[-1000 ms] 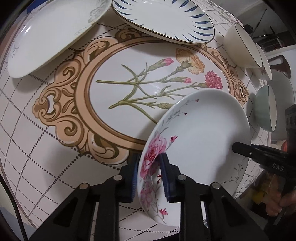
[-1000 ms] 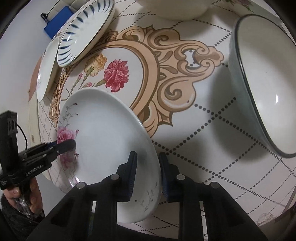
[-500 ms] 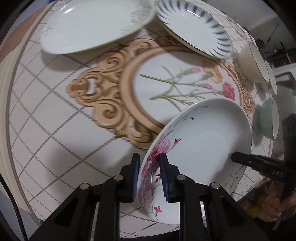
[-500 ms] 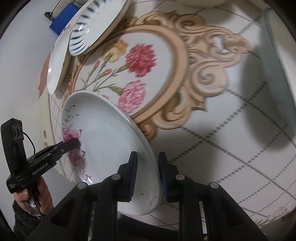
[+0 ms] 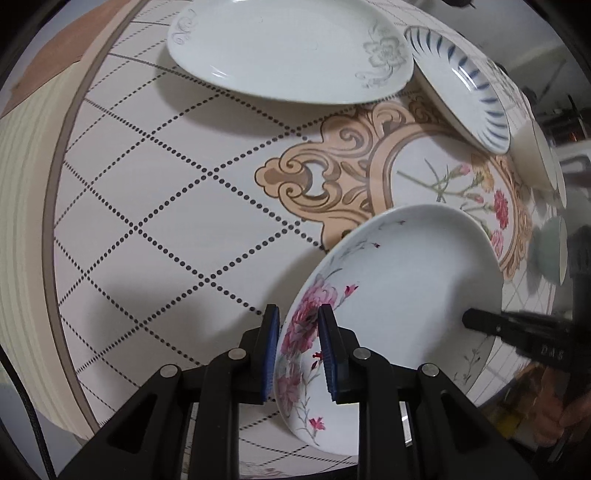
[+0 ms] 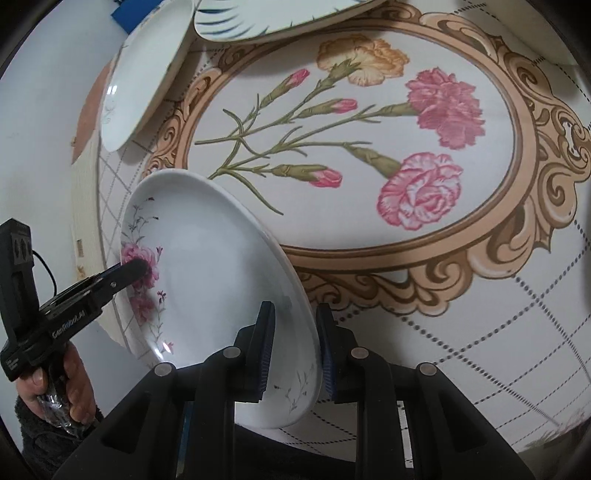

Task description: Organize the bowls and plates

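Both wrist views look down close from opposite rims of the pink-flowered plate (image 5: 399, 295), sharing the table's (image 6: 424, 314) carnation medallion: left at 2 o'clock, right at 12.

floral round table (image 5: 184, 229), plates (image 5: 280, 51), bowls (image 5: 546, 251)

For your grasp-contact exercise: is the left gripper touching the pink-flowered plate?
Touching. The left wrist view shows the left gripper closed on the rim of the pink-flowered plate, both pads pressing it.

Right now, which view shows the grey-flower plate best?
Left wrist: the grey-flower plate lies nearly whole at top, both grey motifs readable. Right wrist shows it edge-on at upper left, partly under the blue-striped plate.
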Motion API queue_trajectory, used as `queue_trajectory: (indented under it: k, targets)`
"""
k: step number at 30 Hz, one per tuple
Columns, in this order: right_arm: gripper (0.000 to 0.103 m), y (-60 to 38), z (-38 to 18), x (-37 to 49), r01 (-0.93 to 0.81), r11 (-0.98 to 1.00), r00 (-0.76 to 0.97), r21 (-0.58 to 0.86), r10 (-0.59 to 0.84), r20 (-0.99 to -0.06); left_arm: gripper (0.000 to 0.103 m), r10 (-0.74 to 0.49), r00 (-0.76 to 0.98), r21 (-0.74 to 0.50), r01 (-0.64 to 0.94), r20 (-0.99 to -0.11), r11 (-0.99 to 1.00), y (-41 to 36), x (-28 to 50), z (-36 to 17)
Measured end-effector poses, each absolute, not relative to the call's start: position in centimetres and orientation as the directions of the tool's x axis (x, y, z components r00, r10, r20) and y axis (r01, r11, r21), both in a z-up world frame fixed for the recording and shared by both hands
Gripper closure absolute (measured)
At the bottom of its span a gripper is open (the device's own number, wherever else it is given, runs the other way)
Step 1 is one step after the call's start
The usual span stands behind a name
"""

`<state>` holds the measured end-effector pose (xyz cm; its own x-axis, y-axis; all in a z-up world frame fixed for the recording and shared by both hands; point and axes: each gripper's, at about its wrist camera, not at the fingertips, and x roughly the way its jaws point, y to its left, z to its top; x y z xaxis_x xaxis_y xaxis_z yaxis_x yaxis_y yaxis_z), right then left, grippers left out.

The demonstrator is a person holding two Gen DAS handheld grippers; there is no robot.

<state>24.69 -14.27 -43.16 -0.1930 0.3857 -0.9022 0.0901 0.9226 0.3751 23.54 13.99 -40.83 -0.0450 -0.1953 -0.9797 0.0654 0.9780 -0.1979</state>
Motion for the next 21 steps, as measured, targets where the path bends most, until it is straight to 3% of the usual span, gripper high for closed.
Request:
queue_trajectory:
  k: [6, 8, 10, 12, 14, 17, 21]
  targets:
    - [0.077, -13.3, -44.2, 25.6, 0.159, 0.932, -0.195, 0.325, 0.353, -0.915, 0.081, -0.209, -0.082, -0.218, 0.116, -0.974, 0.969, 15.3, 24.5, -40.8]
    - [0.065, -13.9, -43.3, 25.9, 0.143, 0.952, -0.176, 0.271, 0.294, -0.940, 0.070, -0.219, -0.086, -0.227, 0.109, -0.972, 0.968, 16.3, 24.8, -40.1]
    - [0.033, -14.1, -41.6, 26.7, 0.133, 0.967, -0.121, 0.216, 0.232, -0.965, 0.066, -0.212, -0.069, -0.218, 0.111, -0.975, 0.970, 17.6, 24.9, -38.9]
    - [0.016, -14.1, -39.6, 27.4, 0.144, 0.969, -0.045, 0.202, 0.210, -0.977, 0.053, -0.165, -0.015, -0.166, 0.137, -0.986, 0.977, 18.8, 25.8, -37.5]
    - [0.002, -13.9, -37.0, 28.2, 0.149, 0.962, 0.077, 0.227, 0.218, -0.973, 0.015, -0.121, 0.036, -0.114, 0.160, -0.992, 0.980, 19.5, 26.6, -36.2]
    - [0.000, -12.3, -33.5, 29.7, 0.103, 0.957, 0.236, 0.270, 0.240, -0.942, 0.004, -0.080, 0.120, -0.059, 0.169, -0.990, 0.984, 20.7, 28.6, -34.3]
    - [0.000, -9.9, -32.5, 32.6, 0.084, 0.944, 0.245, 0.319, 0.291, -0.925, 0.003, -0.055, 0.172, -0.028, 0.159, -0.983, 0.987, 20.9, 31.4, -32.9]
